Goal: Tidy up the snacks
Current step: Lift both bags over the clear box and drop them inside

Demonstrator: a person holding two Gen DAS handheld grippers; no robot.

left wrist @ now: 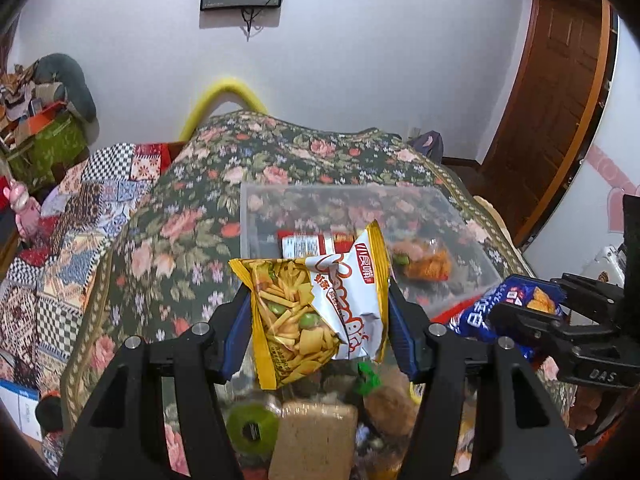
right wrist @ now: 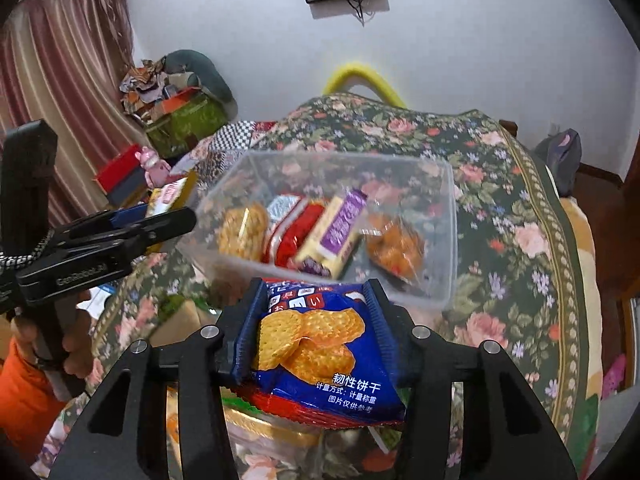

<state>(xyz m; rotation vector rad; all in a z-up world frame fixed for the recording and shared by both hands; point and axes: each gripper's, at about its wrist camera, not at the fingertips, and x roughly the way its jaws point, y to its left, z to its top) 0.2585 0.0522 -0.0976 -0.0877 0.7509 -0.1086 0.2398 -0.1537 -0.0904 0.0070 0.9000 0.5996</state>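
Observation:
My left gripper (left wrist: 318, 308) is shut on a yellow and white snack mix packet (left wrist: 316, 304) and holds it above the near edge of a clear plastic box (left wrist: 256, 216). My right gripper (right wrist: 310, 328) is shut on a blue cracker packet (right wrist: 320, 356), just short of the same box (right wrist: 448, 240). The box holds a round cracker pack (right wrist: 242, 232), a red packet (right wrist: 288, 236), a yellow and purple bar (right wrist: 336, 232) and an orange snack bag (right wrist: 394, 248). The right gripper also shows in the left wrist view (left wrist: 532, 308), the left in the right wrist view (right wrist: 160, 220).
A second clear container below the left gripper holds loose snacks: a green round one (left wrist: 252, 428), a brown biscuit block (left wrist: 316, 436). The box rests on a floral cloth (right wrist: 500, 200). Boxes and clutter (right wrist: 176, 120) stand at the far left by a curtain.

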